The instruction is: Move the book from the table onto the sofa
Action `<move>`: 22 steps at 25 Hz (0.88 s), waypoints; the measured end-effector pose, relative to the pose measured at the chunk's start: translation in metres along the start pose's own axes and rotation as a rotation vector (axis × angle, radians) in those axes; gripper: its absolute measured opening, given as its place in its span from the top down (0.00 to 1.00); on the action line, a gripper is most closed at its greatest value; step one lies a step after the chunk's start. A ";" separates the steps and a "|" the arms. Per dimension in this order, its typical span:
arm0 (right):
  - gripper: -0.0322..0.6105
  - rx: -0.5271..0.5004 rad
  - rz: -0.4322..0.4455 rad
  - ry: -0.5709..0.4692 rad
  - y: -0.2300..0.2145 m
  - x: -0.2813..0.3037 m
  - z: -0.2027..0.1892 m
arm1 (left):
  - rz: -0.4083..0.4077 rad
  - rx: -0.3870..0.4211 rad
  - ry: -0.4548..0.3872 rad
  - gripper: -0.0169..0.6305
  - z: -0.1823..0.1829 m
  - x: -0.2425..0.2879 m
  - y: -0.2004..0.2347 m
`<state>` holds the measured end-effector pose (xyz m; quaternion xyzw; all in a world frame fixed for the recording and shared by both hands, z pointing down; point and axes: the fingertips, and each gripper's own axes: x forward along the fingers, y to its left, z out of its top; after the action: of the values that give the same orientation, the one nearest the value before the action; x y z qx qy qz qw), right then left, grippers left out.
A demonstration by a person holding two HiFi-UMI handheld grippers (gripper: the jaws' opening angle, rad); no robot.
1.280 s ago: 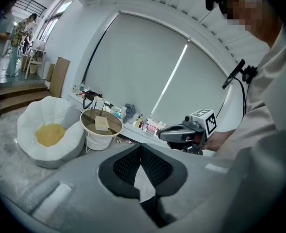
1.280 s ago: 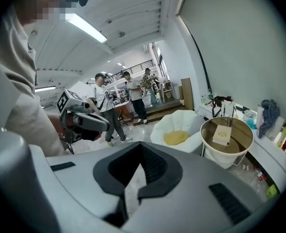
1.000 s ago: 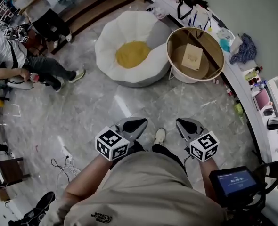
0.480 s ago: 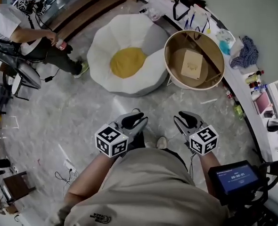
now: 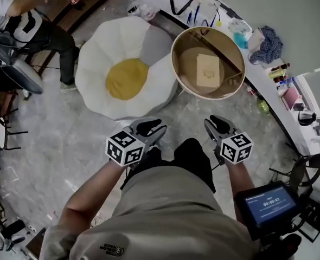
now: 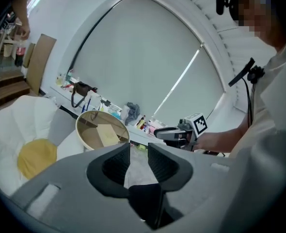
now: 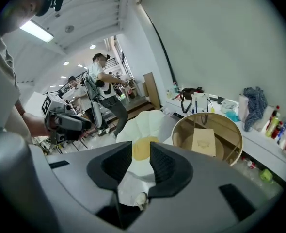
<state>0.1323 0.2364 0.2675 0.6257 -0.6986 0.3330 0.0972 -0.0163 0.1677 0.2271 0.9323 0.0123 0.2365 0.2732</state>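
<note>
Nearest, close to the person's body, the left gripper (image 5: 154,128) and right gripper (image 5: 217,124) sit side by side, both empty. The left jaws are opening and the right jaws stand apart. Farther off, the book (image 5: 208,70) lies on the round table (image 5: 188,64), just right of the white sofa (image 5: 111,45).

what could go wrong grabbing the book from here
1. The book lies flat inside the raised rim of the table; a tool might hit the rim or just push the book.
2. The left tool, jaws opening, and right tool are empty; a one-edge pinch might let the book droop or fall short of the sofa.
</note>
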 end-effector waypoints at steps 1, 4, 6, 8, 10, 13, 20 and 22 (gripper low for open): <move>0.77 0.019 -0.012 0.006 -0.006 0.003 -0.001 | -0.013 -0.009 0.015 0.82 0.001 0.007 0.007; 0.75 0.062 -0.052 0.035 -0.045 0.019 -0.006 | -0.046 -0.046 0.045 0.81 0.007 0.044 0.036; 0.74 0.097 -0.077 0.055 -0.081 0.032 -0.007 | -0.058 -0.070 0.064 0.79 0.012 0.075 0.053; 0.72 0.134 -0.088 0.071 -0.118 0.043 -0.009 | -0.067 -0.092 0.089 0.78 0.017 0.107 0.064; 0.72 0.157 -0.092 0.090 -0.155 0.055 -0.010 | -0.068 -0.106 0.116 0.76 0.023 0.140 0.075; 0.70 0.172 -0.083 0.139 -0.210 0.078 -0.013 | -0.049 -0.145 0.137 0.75 0.032 0.192 0.095; 0.69 0.245 -0.066 0.211 -0.329 0.134 -0.027 | 0.009 -0.222 0.210 0.75 0.031 0.312 0.155; 0.69 0.263 -0.057 0.235 -0.357 0.149 -0.034 | 0.027 -0.248 0.242 0.75 0.025 0.343 0.172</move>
<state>0.4283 0.1375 0.4977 0.6094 -0.6147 0.4896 0.1050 0.2813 0.0611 0.4465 0.8564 0.0032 0.3502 0.3793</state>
